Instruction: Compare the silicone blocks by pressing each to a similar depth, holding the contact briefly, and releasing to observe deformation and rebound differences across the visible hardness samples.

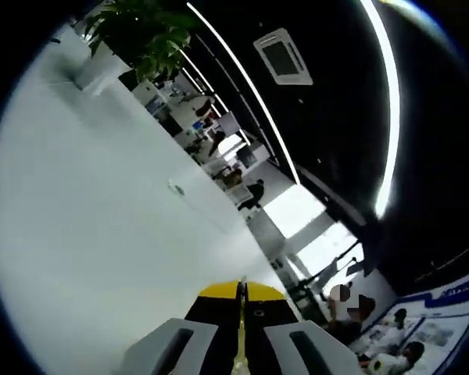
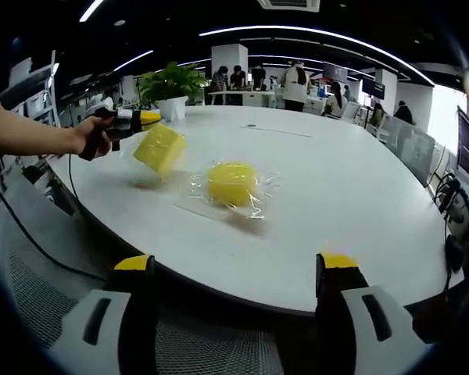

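- Nearest to us in the right gripper view, our right gripper (image 2: 238,293) stands with its yellow-tipped jaws spread wide and nothing between them; it hangs off the near edge of the round white table (image 2: 352,195), touching nothing.
- We judge it is held back so that it can watch the pressing from a distance.
- Just beyond the gap, at about 12 o'clock, one yellow silicone block (image 2: 231,183) lies flat on the table in a clear plastic wrapper (image 2: 259,198), apart from both grippers and seemingly waiting its turn.
- At about 10 o'clock, our left gripper (image 2: 141,121) is carried by a hand (image 2: 90,137) and grips a second yellow block (image 2: 159,148), which is tilted and raised above its shadow on the table.
- In the left gripper view, the left jaws are pinched close together, with a thin yellow edge of that block between them at 6 o'clock.
- We take this squeeze to be the press-and-hold step on this sample; the camera looks up across the table toward the ceiling.
- A potted plant (image 2: 170,84) stands at the table's far side, at about 11 o'clock.
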The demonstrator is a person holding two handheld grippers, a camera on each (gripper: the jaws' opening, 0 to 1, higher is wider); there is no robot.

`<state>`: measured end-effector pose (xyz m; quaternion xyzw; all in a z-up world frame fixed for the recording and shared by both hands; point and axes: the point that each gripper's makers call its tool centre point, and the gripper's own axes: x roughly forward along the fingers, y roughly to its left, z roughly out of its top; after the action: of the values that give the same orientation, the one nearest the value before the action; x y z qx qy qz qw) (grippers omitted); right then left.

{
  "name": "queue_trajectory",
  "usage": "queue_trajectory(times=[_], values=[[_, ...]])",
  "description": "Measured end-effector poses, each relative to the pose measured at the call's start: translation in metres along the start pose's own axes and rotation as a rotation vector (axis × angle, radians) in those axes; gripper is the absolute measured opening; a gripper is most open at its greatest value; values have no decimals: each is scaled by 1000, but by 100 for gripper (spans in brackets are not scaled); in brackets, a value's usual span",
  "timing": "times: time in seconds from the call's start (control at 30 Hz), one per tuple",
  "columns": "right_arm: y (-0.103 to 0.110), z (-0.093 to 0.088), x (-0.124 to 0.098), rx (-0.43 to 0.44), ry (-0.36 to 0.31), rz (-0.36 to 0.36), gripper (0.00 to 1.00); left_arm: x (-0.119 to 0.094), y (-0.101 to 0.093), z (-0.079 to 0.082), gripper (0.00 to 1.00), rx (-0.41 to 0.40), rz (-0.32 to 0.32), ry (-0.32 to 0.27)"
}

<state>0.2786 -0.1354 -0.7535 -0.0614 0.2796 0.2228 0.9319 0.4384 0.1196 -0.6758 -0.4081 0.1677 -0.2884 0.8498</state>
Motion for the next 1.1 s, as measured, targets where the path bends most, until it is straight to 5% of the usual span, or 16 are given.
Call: queue_trajectory(times=[0.2, 0.57, 0.9, 1.03, 1.1], values=[[-1, 6, -1, 3, -31, -4, 85, -2, -38, 5, 0, 104, -94, 42], [0, 11, -2, 9, -60, 2, 85, -15, -110, 28, 0, 114, -291, 9], [2, 16, -3, 5, -83, 9, 86, -33, -145, 30, 0, 119, -363, 5], [7, 20, -7, -3, -104, 55, 72, -45, -152, 30, 0, 111, -386, -2], [9, 19, -6, 0, -101, 69, 73, -49, -155, 29, 0, 106, -394, -5]])
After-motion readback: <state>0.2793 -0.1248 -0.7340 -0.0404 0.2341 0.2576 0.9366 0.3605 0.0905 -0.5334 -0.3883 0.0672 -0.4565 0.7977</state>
